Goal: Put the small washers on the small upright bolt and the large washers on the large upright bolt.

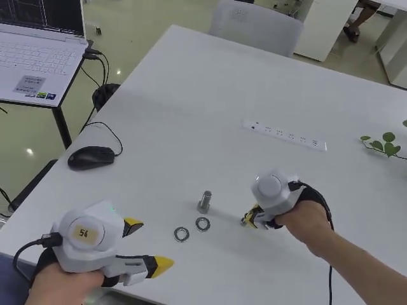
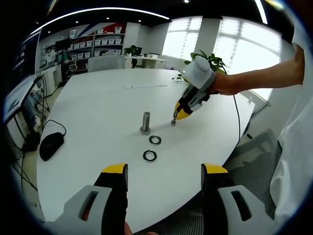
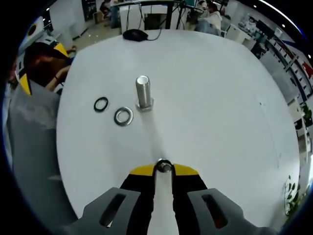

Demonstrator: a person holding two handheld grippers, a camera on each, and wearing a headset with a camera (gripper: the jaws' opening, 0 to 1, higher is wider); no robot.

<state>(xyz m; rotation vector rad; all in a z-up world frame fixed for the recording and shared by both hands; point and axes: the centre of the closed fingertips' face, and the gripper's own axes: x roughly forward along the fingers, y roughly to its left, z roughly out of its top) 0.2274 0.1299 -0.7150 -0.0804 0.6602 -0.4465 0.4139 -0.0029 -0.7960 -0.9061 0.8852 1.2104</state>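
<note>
Steel small washer [image 3: 164,165], clenched in our right tool [image 3: 164,169], met the small bolt [image 2: 173,121] for seating; left tool [image 2: 165,169] hung released.

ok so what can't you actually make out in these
small metal piece in the right hand-held gripper: in the right gripper view the jaws cover all but its round top, so bolt or washer is unclear; in the head view it is too small to tell.
loose washers: too small in all views to tell large from small.
laptop: head view, screen cut off by the top edge.
</note>
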